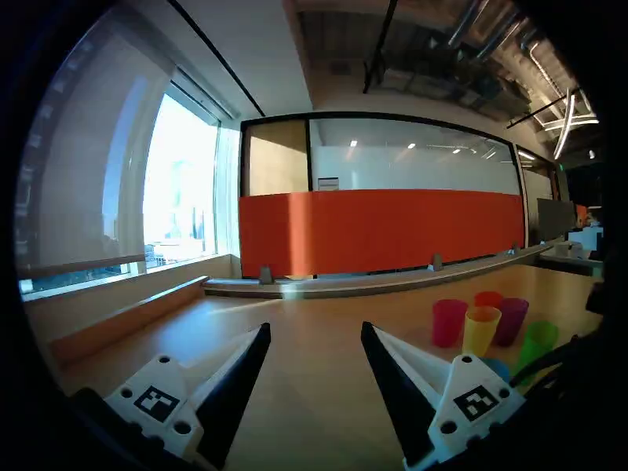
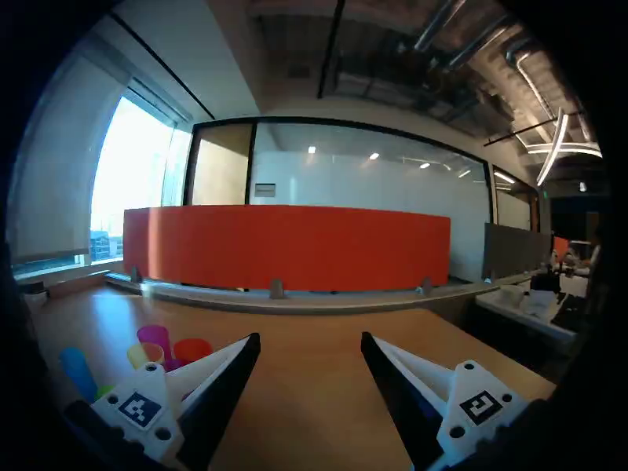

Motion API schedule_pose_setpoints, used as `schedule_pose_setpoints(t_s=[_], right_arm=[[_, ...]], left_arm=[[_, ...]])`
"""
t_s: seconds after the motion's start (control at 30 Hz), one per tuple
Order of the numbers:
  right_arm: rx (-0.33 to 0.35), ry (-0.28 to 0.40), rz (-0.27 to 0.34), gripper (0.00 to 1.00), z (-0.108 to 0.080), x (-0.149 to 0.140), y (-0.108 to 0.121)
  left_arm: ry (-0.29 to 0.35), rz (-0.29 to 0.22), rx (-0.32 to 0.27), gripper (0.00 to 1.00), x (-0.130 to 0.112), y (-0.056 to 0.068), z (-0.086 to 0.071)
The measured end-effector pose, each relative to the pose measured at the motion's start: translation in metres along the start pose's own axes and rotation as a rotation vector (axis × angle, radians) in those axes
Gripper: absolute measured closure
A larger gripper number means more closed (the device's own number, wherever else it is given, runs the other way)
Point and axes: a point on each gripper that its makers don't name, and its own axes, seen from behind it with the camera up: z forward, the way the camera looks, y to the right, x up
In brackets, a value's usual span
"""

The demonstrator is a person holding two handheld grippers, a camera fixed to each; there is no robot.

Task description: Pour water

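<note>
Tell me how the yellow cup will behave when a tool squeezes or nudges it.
The yellow cup looks like thin plastic, so it is probably light and may flex under a squeeze. Taller than wide on the smooth table, it would likely tip under a high push. The pink cup and purple cup crowd it, so a nudge may shift them too.

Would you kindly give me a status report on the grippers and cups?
Left gripper open, right gripper open, both empty. Cups grouped on table, untouched.
</note>
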Motion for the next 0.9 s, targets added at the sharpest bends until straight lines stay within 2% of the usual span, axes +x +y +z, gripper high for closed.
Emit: schedule_pose_setpoints(t_s=[0.5, 0.9], right_arm=[[-0.023, 0.003, 0.017, 0.01, -0.004, 0.002, 0.013], [-0.015, 0.006, 0.005, 0.01, -0.004, 0.004, 0.009]], left_arm=[[-0.006, -0.008, 0.000, 0.15, -0.010, 0.008, -0.004], [-0.001, -0.007, -0.005, 0.15, -0.016, 0.017, -0.002]])
